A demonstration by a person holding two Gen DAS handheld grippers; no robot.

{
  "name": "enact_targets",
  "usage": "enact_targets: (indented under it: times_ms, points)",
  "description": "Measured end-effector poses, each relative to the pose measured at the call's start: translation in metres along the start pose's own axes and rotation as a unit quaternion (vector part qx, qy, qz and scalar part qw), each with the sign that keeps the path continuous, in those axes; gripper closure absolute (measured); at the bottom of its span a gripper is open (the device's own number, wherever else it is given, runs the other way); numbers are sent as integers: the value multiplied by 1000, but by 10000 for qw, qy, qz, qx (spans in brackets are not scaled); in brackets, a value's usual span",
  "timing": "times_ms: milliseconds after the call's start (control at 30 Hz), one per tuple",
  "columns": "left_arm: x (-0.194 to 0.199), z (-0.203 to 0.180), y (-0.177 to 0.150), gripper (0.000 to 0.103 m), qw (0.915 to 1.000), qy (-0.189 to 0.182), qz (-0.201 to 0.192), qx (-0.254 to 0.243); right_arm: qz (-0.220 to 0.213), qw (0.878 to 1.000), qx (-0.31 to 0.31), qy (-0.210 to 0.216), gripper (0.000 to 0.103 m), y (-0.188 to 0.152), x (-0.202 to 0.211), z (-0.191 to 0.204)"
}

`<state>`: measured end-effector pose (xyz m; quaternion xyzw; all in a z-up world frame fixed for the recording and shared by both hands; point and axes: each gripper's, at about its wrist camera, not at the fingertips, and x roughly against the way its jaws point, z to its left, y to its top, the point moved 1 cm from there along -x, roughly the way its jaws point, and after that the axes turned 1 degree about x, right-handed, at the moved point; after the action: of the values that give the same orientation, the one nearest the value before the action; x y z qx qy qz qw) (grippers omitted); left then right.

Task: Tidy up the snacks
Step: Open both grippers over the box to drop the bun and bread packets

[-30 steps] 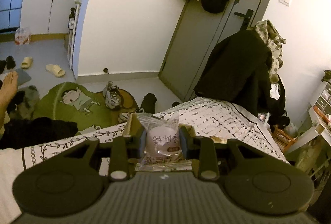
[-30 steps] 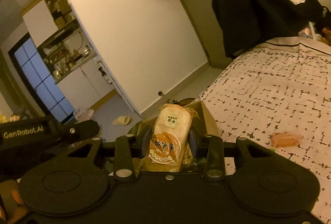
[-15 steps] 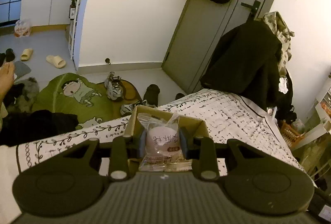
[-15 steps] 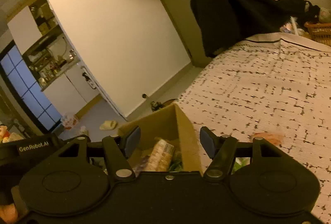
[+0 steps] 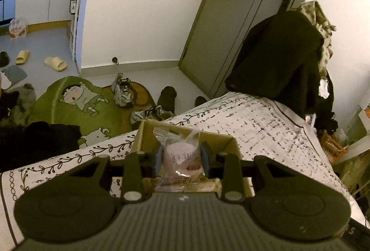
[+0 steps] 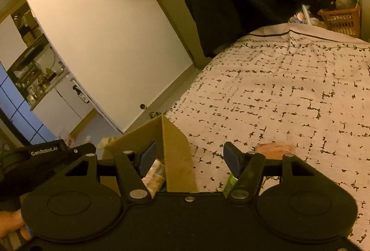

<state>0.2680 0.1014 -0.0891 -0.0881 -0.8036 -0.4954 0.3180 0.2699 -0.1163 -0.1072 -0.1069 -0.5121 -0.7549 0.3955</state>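
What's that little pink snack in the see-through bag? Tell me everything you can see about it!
The pink snack is a small round bun or cake, pale pink, sealed in a clear crinkly plastic wrapper with dark printed characters on the front. The wrapper's crimped top edge sticks up and its bottom flap hangs down. It stands upright, pinched on both sides between the blue pads of the left gripper. It hangs just over the open cardboard box on the patterned bedcover.
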Motion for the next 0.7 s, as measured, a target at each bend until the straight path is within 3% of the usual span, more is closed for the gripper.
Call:
enact_targets:
  times_ms: [67,133,367,533,700]
  points:
    - [-3,-5,-1,64,9996,58,-59,-260,-3,10000,-50,1,40,2,0,-4]
    - [-4,-4,-3,52,9997,93,-48,-212,26,9999,-100,46,40,6,1,-8]
    - [-1,1,-8,47,9998,181,35,-20,320,9993,-185,2,40,5,-2,-19]
    - [10,-1,-12,33,9992,388,32,-26,517,9986,-69,-92,33,5,1,-22]
    - [22,-16,-21,22,9989,355,31,-301,592,9981,-153,-102,32,11,9,-34]
